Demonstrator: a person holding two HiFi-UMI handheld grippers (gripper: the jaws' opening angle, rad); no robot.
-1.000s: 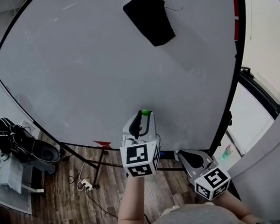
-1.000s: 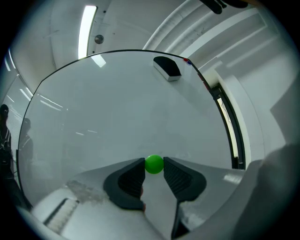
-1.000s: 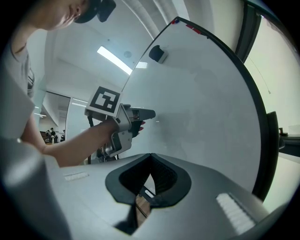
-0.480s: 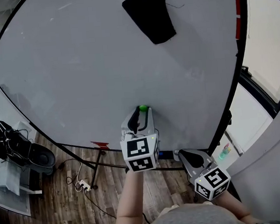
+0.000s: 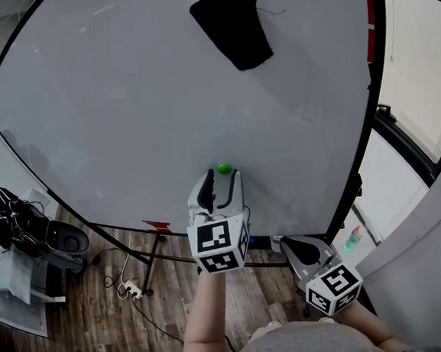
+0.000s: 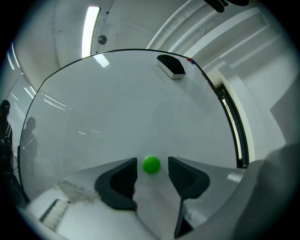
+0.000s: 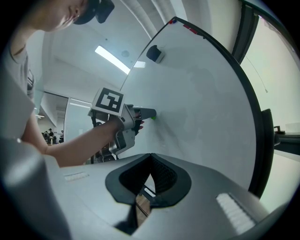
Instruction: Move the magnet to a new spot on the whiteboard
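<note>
A small round green magnet (image 5: pixel 224 169) sticks to the lower middle of the big whiteboard (image 5: pixel 145 101). My left gripper (image 5: pixel 222 177) points at the board with the magnet (image 6: pixel 151 164) between its black pads (image 6: pixel 121 180). Its jaws are opening, and a gap shows on each side of the magnet. In the right gripper view the magnet (image 7: pixel 153 117) sits at the left gripper's tips. My right gripper (image 5: pixel 307 249) hangs low at the right, away from the board, with its jaws (image 7: pixel 150 161) shut on nothing.
A black eraser (image 5: pixel 233 28) clings to the board's upper part. Red strips (image 5: pixel 370 9) mark the board's right edge, and a red clip (image 5: pixel 161 225) sits at its bottom rail. Below are a wooden floor, a power strip (image 5: pixel 134 290) and dark gear (image 5: pixel 25 227) at the left.
The left gripper brought the magnet up against the board and its jaws spread apart. The magnet now sits on the board, free of the pads. The right gripper stayed put.
</note>
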